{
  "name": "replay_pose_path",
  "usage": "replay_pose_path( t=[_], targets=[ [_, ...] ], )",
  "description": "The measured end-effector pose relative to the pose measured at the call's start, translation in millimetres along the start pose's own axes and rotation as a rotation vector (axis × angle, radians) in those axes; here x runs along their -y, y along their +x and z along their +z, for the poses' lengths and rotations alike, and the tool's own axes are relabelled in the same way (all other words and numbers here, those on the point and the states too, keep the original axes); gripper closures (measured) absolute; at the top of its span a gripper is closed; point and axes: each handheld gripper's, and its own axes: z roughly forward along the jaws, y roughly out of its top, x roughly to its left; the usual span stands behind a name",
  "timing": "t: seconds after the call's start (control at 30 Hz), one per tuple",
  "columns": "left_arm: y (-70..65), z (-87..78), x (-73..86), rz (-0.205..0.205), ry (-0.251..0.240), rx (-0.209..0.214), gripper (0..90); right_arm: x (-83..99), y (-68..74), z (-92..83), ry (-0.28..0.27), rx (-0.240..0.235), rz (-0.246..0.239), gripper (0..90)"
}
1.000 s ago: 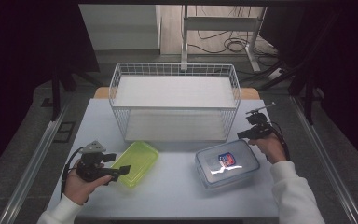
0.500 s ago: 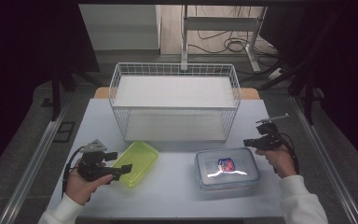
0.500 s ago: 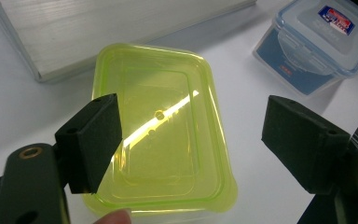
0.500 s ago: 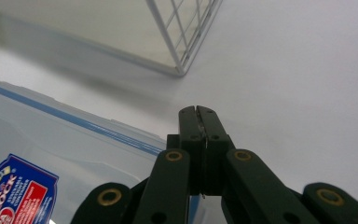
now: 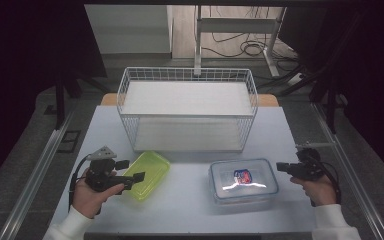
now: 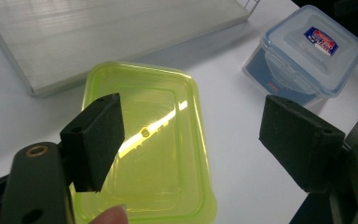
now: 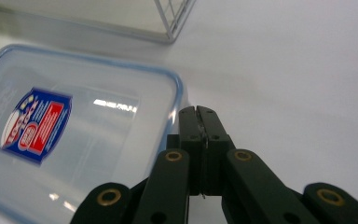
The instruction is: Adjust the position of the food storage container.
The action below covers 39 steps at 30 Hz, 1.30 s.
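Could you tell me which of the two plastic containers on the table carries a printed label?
The clear, blue-rimmed container beside the right gripper; the yellow-green container is plain.

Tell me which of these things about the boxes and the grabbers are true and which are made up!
1. The green lid lies on the table. True.
2. The clear box sits inside the wire basket. False: it lies on the table in front of it.
3. The right gripper has its fingers pressed together. True.
4. The left gripper squeezes the green lid. False: its fingers stand wide apart above it.
5. The clear box has a sticker on top. True.
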Motion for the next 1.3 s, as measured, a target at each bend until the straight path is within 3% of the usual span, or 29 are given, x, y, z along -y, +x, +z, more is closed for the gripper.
replay_pose_path(
  t=[0.17, 0.37, 0.67, 1.3],
  targets=[
    [-4.7, 3.5, -5.8, -0.026, 0.012, 0.017, 21.7, 20.3, 3.4, -0.9, 0.018, -0.012, 0.014, 89.2],
    [-10.4, 8.0, -10.5, -0.033, 0.021, 0.017, 21.6, 25.6, 6.6, -1.0, 0.023, -0.010, 0.007, 89.2],
    [-9.2, 8.8, -8.7, -0.049, 0.024, 0.033, 21.3, 30.4, 10.2, 0.1, 0.046, 0.007, -0.016, 89.4],
    [-14.2, 13.0, -8.7, -0.050, 0.031, 0.049, 21.2, 30.7, 33.3, 9.5, 0.064, -0.059, -0.060, 89.4]
  ],
)
